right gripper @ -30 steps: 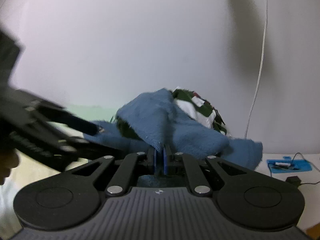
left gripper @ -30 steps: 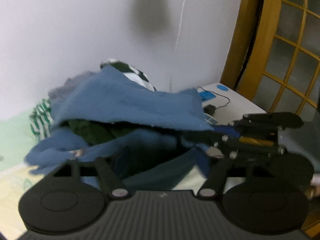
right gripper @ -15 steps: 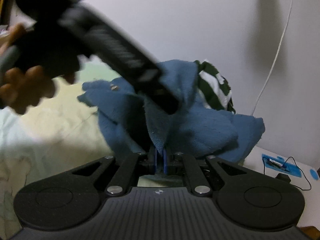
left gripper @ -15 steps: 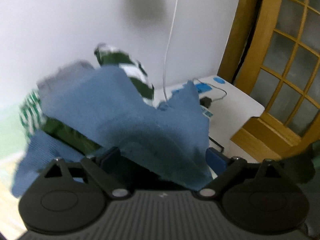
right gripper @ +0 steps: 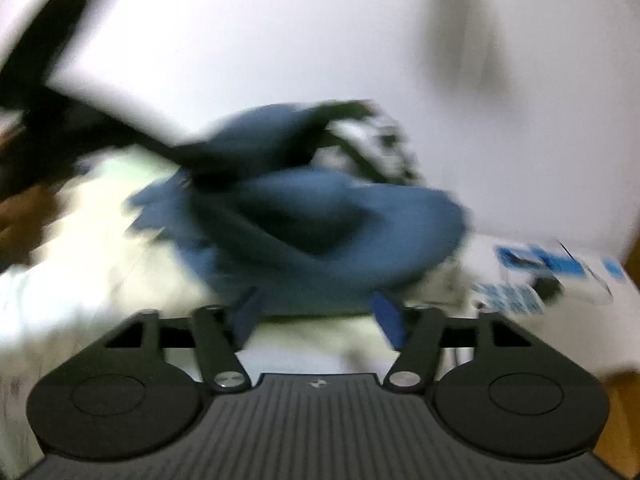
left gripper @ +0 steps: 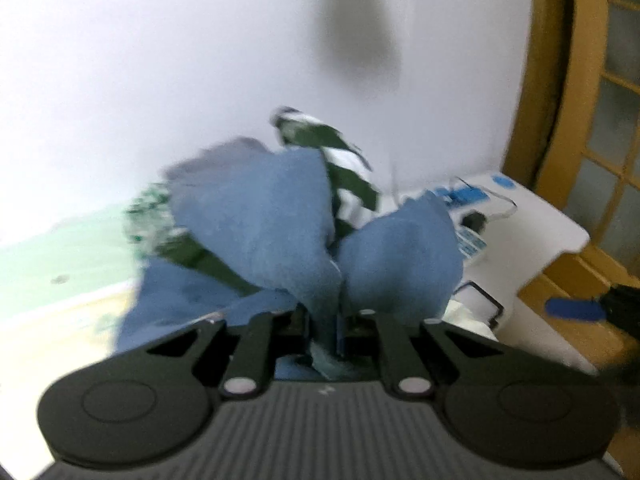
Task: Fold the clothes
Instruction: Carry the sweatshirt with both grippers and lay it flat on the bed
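Observation:
A blue fleece cloth (left gripper: 280,220) lies heaped on the bed over a green-and-white striped garment (left gripper: 344,160). My left gripper (left gripper: 326,320) is closing, and its pads pinch a fold of the blue cloth, which bunches out to both sides. In the blurred right wrist view my right gripper (right gripper: 316,298) is opening, its blue pads (right gripper: 386,320) wide apart. The blue cloth (right gripper: 320,232) lies just ahead of its tips and is not pressed. The left gripper (right gripper: 192,160) reaches into the heap from the upper left there. One right pad (left gripper: 576,308) shows at the left view's right edge.
A white side table (left gripper: 552,232) with blue items and a black cable stands right of the heap. A wooden lattice door (left gripper: 600,120) rises behind it. Pale bedding (right gripper: 80,264) spreads to the left. A person's hand (right gripper: 20,220) holds the left gripper. A white wall is behind.
My left gripper went from open to shut on a fold of the blue cloth. My right gripper let go of the cloth it held, opened wide and shifted sideways.

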The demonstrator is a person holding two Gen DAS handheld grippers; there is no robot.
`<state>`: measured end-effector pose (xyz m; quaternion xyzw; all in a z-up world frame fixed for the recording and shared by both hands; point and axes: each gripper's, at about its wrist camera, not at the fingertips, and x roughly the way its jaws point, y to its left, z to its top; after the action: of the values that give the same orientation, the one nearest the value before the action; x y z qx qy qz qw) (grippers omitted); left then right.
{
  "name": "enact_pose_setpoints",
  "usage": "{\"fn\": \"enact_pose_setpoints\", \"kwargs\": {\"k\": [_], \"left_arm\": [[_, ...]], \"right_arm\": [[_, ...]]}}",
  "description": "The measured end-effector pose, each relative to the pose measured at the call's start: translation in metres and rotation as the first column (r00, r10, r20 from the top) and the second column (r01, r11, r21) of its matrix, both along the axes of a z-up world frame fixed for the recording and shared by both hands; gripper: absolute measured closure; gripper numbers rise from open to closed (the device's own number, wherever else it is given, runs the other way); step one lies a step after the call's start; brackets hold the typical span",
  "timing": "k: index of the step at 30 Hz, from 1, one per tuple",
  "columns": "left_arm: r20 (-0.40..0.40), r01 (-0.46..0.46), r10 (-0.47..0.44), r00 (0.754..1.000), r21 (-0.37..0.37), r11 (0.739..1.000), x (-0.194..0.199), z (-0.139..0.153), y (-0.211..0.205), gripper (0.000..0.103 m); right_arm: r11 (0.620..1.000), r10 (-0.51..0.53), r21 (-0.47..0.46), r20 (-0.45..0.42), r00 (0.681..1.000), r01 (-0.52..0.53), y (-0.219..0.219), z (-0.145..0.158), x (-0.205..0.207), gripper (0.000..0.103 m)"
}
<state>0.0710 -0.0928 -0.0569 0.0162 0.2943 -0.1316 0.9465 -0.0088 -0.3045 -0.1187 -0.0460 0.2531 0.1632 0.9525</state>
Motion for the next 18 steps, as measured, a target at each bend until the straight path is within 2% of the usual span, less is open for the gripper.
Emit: {"fn": "enact_pose_setpoints", "kwargs": {"k": [4,7,11,14,18], "left_arm": [[0.012,-0.095,0.095,0.995,0.000,0.995,-0.038,0.013,0.035,0.095],[0.024,-0.161,0.161,0.987,-0.002,0.987,-0.063,0.024,0.059,0.095],[0.036,-0.237,0.237,0.971,-0.007,0.972,-0.090,0.039,0.081,0.095],[0.050,-0.291,0.292,0.955,-0.027,0.956,-0.113,0.052,0.103,0.094],[0.096,-0.396,0.396,0.913,-0.025,0.918,-0.144,0.071,0.140,0.094]], "right_arm": [[0.970,-0.164,0.160,-0.128,0.978,0.184,-0.028,0.001,0.042,0.033],[0.944,-0.194,0.231,-0.187,0.963,0.235,-0.031,-0.002,0.074,0.033],[0.926,-0.184,0.273,-0.274,0.944,0.260,-0.021,-0.013,0.109,0.029],[0.920,-0.157,0.297,-0.323,0.933,0.257,-0.011,-0.023,0.113,0.029],[0.929,-0.078,0.319,-0.331,0.940,0.189,0.007,-0.025,0.104,0.029]]}}
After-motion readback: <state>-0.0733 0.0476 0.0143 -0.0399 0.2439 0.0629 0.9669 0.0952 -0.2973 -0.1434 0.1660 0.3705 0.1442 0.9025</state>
